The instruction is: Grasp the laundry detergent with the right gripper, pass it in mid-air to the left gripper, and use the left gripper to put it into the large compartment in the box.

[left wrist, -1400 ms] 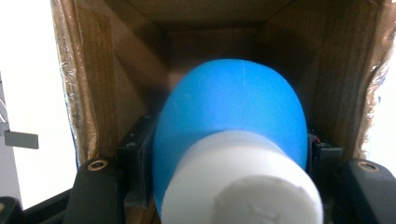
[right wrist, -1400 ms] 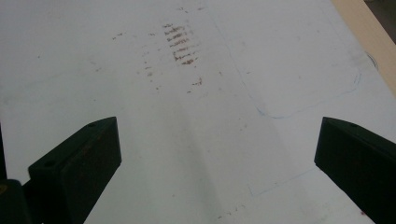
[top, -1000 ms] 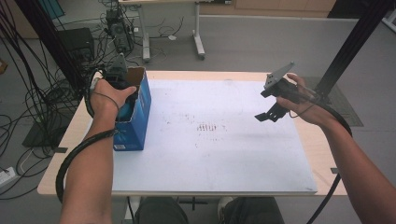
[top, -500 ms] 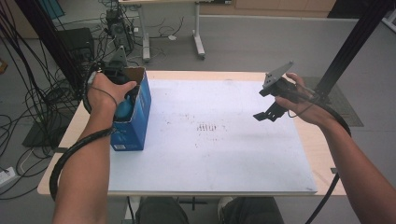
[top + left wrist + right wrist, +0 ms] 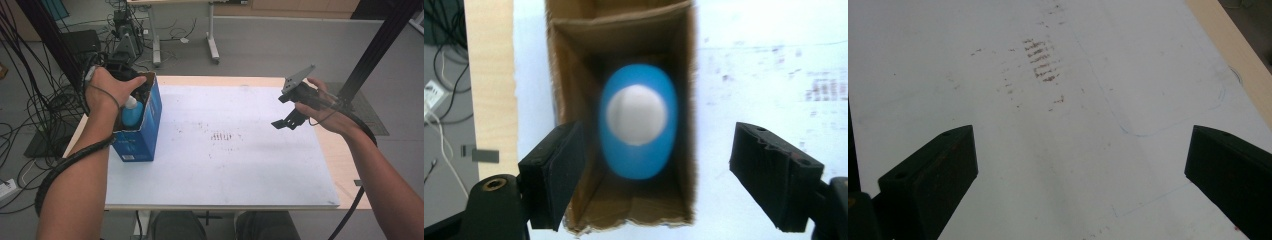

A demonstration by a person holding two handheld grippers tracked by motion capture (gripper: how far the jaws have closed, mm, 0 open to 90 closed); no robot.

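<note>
Left gripper view puts my left claw (image 5: 676,175) straight above the blue bottle (image 5: 638,131), which stands upright inside the open blue carton (image 5: 142,125) at frame left; jaws just spread, gripping nothing. My right claw (image 5: 285,121) hovers open, far right.

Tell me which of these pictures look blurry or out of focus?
Left gripper view: the blue bottle with white cap inside the brown cardboard box is soft and smeared. Right gripper view: the stained white mat looks sharp. High view: mostly crisp, evenly lit.
</note>
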